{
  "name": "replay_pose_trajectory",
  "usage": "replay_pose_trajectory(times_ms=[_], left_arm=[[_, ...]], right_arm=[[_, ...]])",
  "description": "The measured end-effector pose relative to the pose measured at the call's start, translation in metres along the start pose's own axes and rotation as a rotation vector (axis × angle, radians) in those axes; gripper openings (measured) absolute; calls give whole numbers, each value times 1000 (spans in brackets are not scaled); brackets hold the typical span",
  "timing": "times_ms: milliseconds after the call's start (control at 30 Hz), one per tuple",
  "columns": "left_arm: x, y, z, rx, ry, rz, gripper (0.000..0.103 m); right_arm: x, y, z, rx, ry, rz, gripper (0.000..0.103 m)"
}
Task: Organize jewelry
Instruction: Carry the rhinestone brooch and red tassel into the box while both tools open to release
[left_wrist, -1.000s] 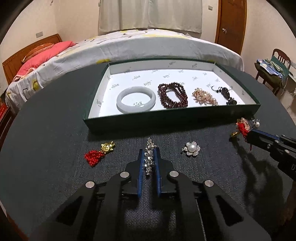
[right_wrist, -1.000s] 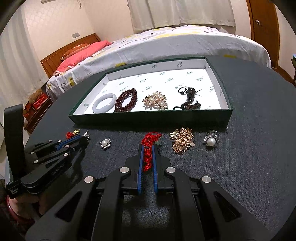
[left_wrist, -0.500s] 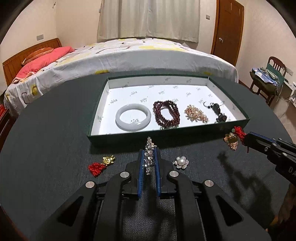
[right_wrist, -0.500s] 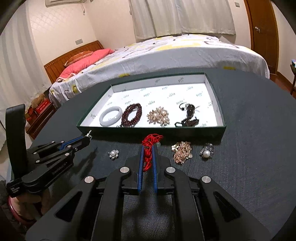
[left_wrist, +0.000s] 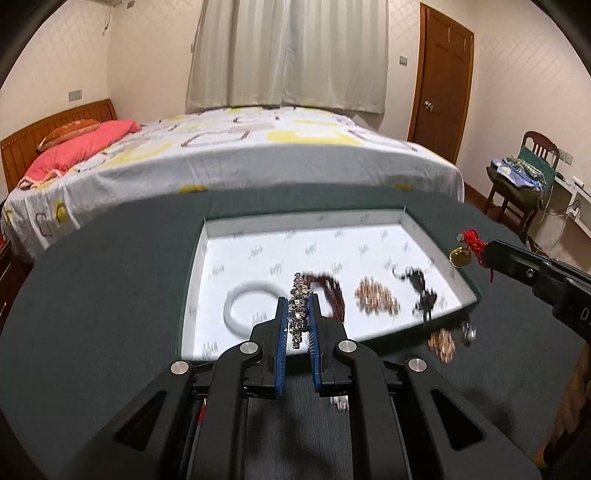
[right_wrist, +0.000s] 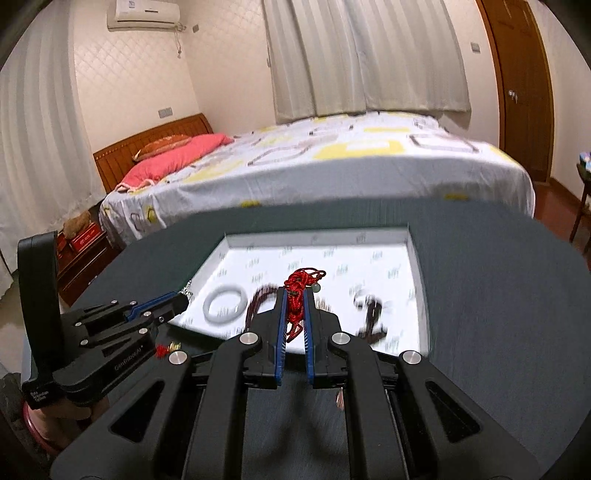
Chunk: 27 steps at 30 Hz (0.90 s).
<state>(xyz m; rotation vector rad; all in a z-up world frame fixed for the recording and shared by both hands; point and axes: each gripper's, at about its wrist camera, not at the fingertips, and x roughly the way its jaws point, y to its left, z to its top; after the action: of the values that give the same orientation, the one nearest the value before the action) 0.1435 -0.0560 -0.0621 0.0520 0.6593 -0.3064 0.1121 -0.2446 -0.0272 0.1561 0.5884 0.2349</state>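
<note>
Both grippers loaded, hovering over the tray

Left gripper (left_wrist: 298, 314) pinches a sparkly bracelet (left_wrist: 298, 308); right gripper (right_wrist: 294, 308) pinches a red cord charm (right_wrist: 297, 291), above the white tray (left_wrist: 373, 220). Light, floppy stuff, so grab mid-length.

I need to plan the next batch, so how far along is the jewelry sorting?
Four pieces already lie in the tray, the white bangle among them. In hand: left gripper grips a rhinestone piece, right gripper a red-cord charm. At least a gold cluster waits on the table.
</note>
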Motion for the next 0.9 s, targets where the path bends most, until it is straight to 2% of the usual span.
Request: replay_pose_trajectory(times_ms=[200, 533, 900], left_arm=[[8, 4, 24, 9, -51, 8, 11], [40, 16, 45, -2, -58, 41, 11], [87, 22, 44, -10, 13, 63, 11]], right_arm=[[15, -5, 24, -10, -42, -14, 9], [54, -15, 40, -21, -38, -51, 9], [107, -27, 29, -10, 46, -93, 9]])
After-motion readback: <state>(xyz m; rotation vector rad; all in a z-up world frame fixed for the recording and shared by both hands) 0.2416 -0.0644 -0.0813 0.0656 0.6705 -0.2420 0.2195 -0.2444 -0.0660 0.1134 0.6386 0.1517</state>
